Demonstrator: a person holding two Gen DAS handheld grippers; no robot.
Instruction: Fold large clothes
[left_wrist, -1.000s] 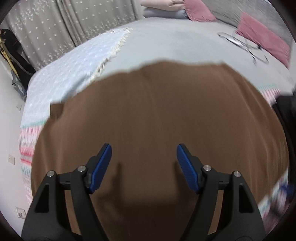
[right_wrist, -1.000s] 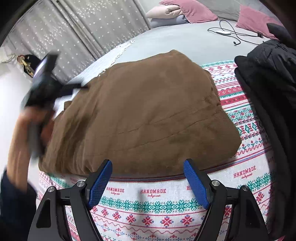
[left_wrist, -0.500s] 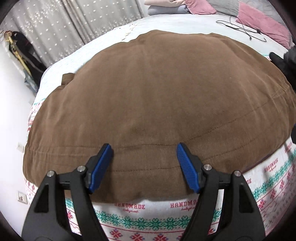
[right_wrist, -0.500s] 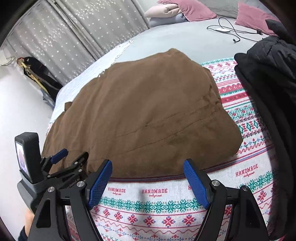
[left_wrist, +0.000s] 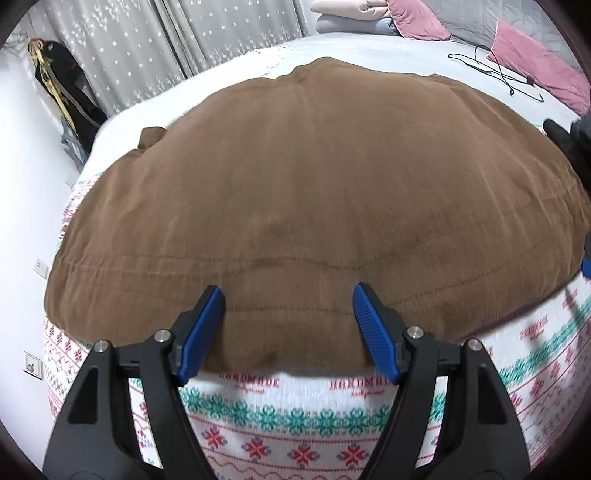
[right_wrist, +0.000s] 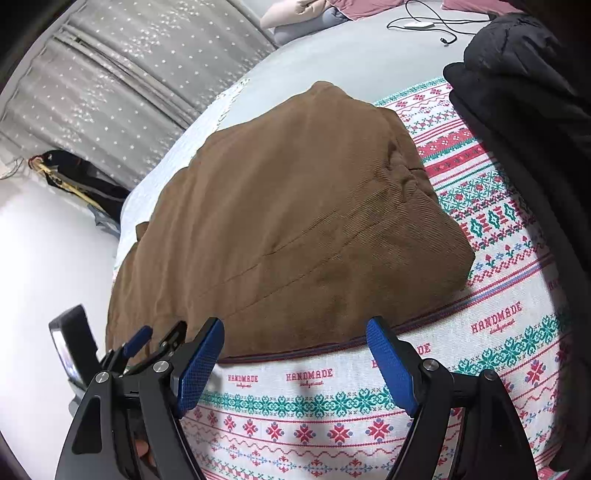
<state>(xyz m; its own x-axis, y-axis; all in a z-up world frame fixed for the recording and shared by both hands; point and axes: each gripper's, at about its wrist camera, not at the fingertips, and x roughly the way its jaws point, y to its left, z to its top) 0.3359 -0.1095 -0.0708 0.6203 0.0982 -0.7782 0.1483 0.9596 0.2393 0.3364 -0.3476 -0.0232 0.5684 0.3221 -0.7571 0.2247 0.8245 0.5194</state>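
Since half a second ago the left gripper has barely shifted, both grippers wide open holding nothing. Brown corduroy garment lies folded on the patterned blanket, long axis running from the near-left edge back toward the pillows. Its underside's hidden. Black jacket sits just right; right gripper hovers over the hem.

Brown garment: matt, fine-ribbed corduroy-like cloth with stitched seams. Patterned blanket: woven cloth, knit-look print. Left gripper fingers: ribbed blue pads on matt black plastic, metal pins.
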